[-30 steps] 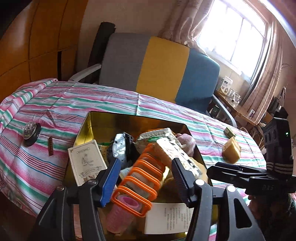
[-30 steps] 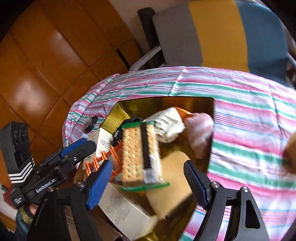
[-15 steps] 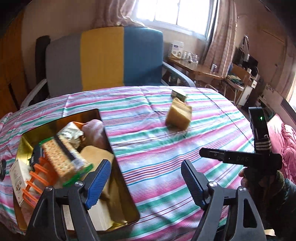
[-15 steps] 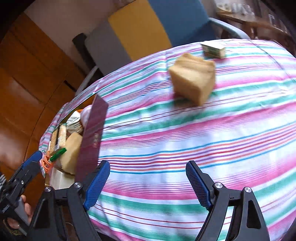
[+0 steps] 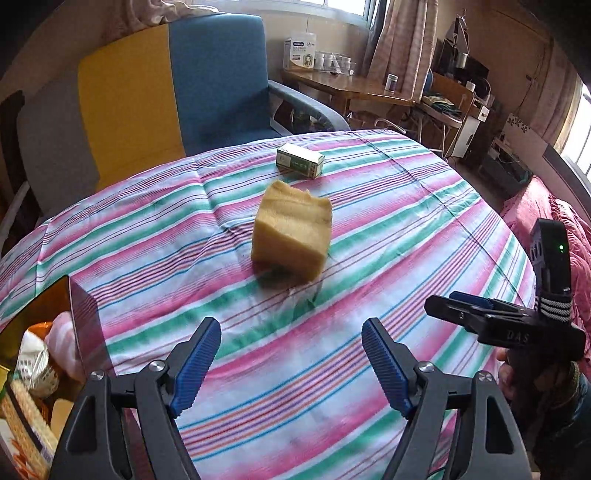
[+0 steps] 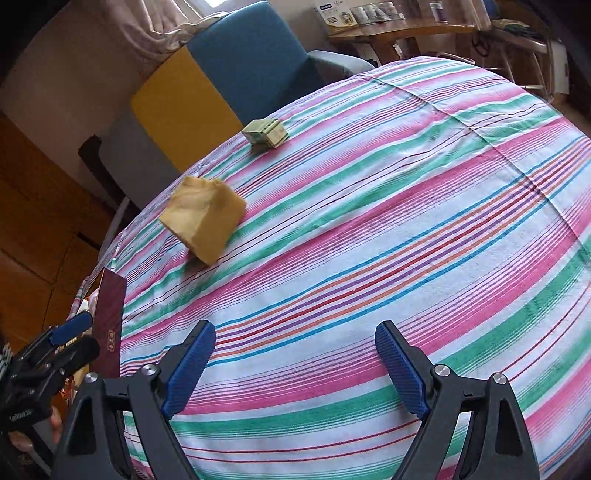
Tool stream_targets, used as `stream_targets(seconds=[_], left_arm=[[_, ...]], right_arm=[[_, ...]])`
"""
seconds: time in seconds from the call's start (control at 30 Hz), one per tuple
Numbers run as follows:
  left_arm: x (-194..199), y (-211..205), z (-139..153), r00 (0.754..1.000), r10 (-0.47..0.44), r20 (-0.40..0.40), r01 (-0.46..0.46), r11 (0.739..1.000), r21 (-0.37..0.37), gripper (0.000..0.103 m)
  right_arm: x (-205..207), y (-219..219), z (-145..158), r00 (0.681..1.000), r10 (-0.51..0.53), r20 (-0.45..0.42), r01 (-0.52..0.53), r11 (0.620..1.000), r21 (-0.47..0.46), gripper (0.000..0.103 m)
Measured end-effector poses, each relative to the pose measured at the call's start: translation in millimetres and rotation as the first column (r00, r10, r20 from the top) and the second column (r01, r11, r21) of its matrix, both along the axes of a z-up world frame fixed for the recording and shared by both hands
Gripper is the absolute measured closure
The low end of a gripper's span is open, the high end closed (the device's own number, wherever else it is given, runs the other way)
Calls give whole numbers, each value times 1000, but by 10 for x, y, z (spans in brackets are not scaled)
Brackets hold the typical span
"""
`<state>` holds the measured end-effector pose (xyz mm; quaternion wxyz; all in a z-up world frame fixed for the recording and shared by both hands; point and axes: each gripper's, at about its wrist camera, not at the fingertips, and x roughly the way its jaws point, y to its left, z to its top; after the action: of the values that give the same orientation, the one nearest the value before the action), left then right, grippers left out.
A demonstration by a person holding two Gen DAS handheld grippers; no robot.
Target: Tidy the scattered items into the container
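A lived-in room of a home is shown. A table draped in a striped cloth [image 5: 369,258] of pink, green and white fills the near view. Behind it, on the far left, an upholstered armchair [image 5: 177,96] in grey, yellow and blue panels is placed against a pale wall. Patterned curtains [image 5: 391,40] are hung at a bright window [image 5: 347,5] on the far side. A wooden side table [image 5: 354,86] crowded with jars and a box is seen far right, and wood panelling [image 6: 33,206] covers the left wall.
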<state>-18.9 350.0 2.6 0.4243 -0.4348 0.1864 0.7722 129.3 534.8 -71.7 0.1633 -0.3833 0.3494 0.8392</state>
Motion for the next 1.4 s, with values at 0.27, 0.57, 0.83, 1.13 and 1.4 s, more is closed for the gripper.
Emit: stream_targets(seconds=[0.27,0.57,0.83,1.13,1.4], left_arm=[[-539,495,-66,997,53,55,-55,997,50,22],[-1277,911,-214,979,150,141,-161,984,74,22],[-1481,1068,-709,943,160,293,-168,986,2,30],[-1111,789,-606,936,86,342,-120,989,80,34],[-555,397,-365,964,59,259,-91,990,110,34]], right_arm=[[-416,427,89,1000,11,-19,-11,999,31,13],[-1554,888,281,996,91,-1,-89,981,170,13],[-2605,882,136,961,230,154,-272,891,364,34],[-2310,702,-20,934,295,203,-353,854,383,72],[-1570,372,-8,926,340,162,-374,882,286,72]])
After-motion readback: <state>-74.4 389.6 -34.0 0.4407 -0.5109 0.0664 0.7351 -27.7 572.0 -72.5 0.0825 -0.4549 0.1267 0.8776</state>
